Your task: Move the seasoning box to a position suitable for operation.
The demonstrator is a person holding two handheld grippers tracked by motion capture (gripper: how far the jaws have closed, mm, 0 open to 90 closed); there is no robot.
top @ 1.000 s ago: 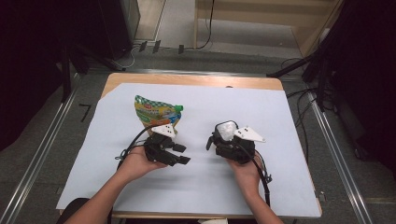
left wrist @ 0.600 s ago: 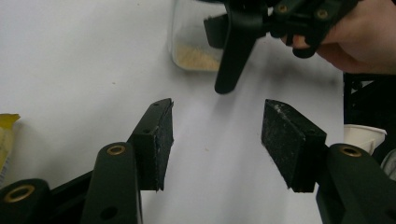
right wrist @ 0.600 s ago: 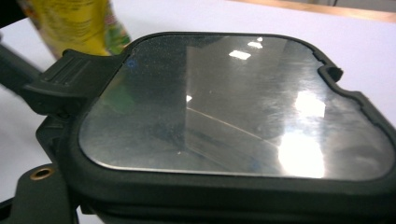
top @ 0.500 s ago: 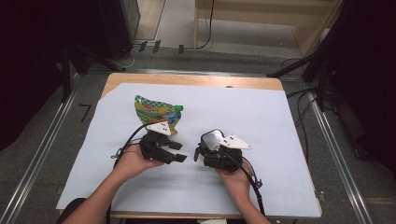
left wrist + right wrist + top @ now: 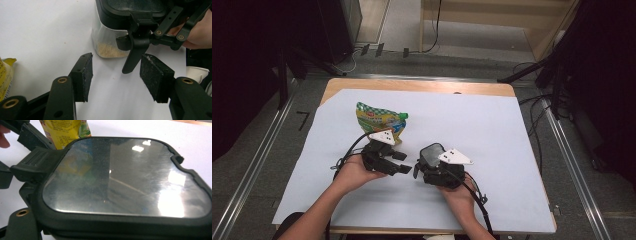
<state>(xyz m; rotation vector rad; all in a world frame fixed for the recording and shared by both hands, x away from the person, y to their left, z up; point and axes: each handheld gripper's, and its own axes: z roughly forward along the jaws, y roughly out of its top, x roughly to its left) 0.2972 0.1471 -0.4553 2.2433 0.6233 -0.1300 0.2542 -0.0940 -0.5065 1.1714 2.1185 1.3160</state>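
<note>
My right gripper (image 5: 428,165) is shut on a clear container (image 5: 432,152) with a black-rimmed lid (image 5: 125,175), and holds it near the table's front middle. In the left gripper view the container (image 5: 110,37) has a little pale grain at its bottom. My left gripper (image 5: 404,168) sits just to its left with its jaws pointing at the container, open with nothing between them (image 5: 115,63). One of the right gripper's fingers (image 5: 133,56) hangs between the container and my left jaws. A green and yellow pouch (image 5: 379,120) lies behind the left gripper.
A white sheet (image 5: 492,130) covers most of the wooden table (image 5: 422,86). A small white cup (image 5: 197,73) sits at the right edge of the left gripper view. Cables trail from both grippers toward the front edge.
My right gripper has carried the container to the left and slightly toward the front, closer to the left gripper. The left gripper has stayed where it was.
</note>
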